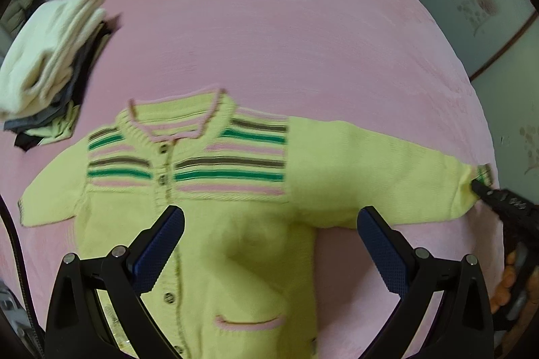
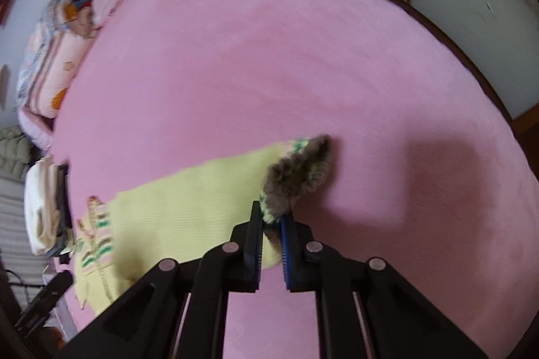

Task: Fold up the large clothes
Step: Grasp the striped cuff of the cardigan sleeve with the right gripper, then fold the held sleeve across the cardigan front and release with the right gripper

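Bed (image 1: 303,22): a pink cover spans both views.
Cardigan (image 1: 215,224): yellow-green knit with striped yoke, spread front-up on the cover, sleeves out to the sides.
Folded stack (image 1: 50,62): pale and dark clothes beside the cardigan's collar end.
Left gripper (image 1: 269,224): jaws spread wide above the cardigan's body, holding nothing.
Right gripper (image 2: 271,224): pinched on the cuff (image 2: 296,177) of one outstretched sleeve.

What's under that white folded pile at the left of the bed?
Under the white folded pile lie darker folded clothes, grey and black, with a pale green piece at the bottom edge, all on the pink bedcover. How many garments cannot be counted; they are mostly covered.
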